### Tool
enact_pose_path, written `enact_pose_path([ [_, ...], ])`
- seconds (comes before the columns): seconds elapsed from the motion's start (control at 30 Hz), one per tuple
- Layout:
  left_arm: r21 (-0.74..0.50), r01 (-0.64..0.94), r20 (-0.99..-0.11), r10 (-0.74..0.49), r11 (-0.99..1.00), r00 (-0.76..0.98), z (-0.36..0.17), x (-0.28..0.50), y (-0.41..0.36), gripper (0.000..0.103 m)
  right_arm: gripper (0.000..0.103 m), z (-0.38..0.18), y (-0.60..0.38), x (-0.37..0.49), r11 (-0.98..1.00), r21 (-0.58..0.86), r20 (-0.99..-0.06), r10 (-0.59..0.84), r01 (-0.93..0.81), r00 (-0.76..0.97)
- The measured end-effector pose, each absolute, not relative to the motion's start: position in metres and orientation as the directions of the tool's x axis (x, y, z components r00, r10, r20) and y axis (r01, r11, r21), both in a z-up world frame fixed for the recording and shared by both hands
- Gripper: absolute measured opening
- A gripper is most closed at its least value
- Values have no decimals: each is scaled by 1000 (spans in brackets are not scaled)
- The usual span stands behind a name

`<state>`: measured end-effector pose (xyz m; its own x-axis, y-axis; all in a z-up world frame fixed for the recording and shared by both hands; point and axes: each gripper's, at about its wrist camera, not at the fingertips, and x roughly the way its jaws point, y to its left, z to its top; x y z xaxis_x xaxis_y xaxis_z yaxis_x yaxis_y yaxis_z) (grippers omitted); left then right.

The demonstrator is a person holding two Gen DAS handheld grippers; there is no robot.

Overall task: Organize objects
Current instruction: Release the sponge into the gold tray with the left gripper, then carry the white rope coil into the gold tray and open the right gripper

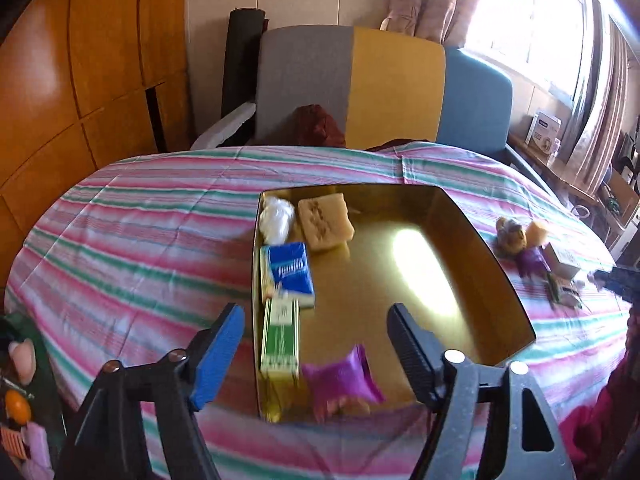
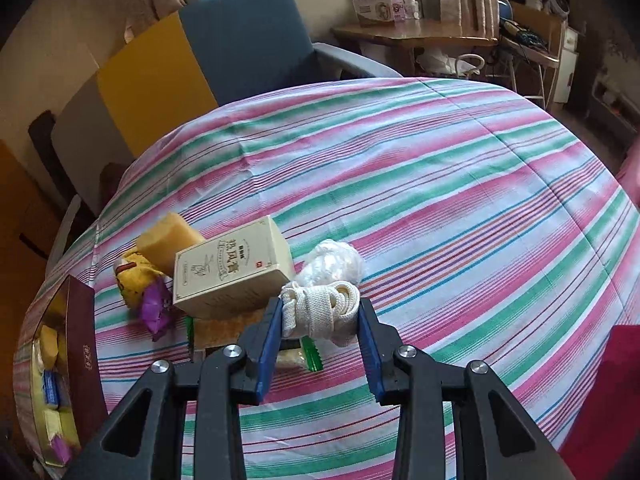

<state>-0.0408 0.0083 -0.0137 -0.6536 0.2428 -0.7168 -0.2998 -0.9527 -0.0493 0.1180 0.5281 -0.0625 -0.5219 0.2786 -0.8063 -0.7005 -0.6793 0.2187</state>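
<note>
A gold-lined box (image 1: 496,280) sits on the striped tablecloth. It holds a white plastic wad (image 1: 276,216), a tan packet (image 1: 326,220), a blue tissue pack (image 1: 294,272), a green carton (image 1: 280,336) and a blurred purple packet (image 1: 344,380) at its near edge. My left gripper (image 1: 316,344) hangs open above that near edge, nothing pressed between its pads. In the right wrist view my right gripper (image 2: 320,310) is shut on a white woven cord bundle (image 2: 332,304), just in front of a cream box (image 2: 234,268).
Beside the cream box lie a yellow sponge (image 2: 168,240), a yellow packet (image 2: 134,276), a purple wrapper (image 2: 156,308), a clear plastic wad (image 2: 332,264) and a green packet (image 2: 310,354). The box's maroon wall (image 2: 80,344) is at left. A three-coloured chair (image 1: 396,88) stands behind the table.
</note>
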Motion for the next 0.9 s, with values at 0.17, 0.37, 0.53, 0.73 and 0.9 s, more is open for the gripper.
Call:
enact_pose_path([
  [0.17, -81, -275, -729, 245, -958, -639, -22, -29, -3, 70, 37, -37, 487, 99, -757, 234, -772, 237, -610, -590],
  [0.37, -111, -261, -749, 253, -959, -612, -35, -28, -16, 67, 37, 0, 391, 41, -897, 251, -722, 78, -365, -688],
  [0.53, -186, -196, -781, 266, -963, -565, -49, -36, -40, 67, 37, 0, 298, -16, -951, 271, -732, -103, -150, -674],
  [0.73, -225, -146, -794, 268, -963, -545, -61, -40, -64, 59, 37, -42, 210, -92, -965, 260, -808, -204, -23, -553],
  [0.9, -236, -139, -790, 273, -962, -550, -63, -43, -71, 59, 37, -84, 165, -149, -963, 267, -857, -223, -30, -464],
])
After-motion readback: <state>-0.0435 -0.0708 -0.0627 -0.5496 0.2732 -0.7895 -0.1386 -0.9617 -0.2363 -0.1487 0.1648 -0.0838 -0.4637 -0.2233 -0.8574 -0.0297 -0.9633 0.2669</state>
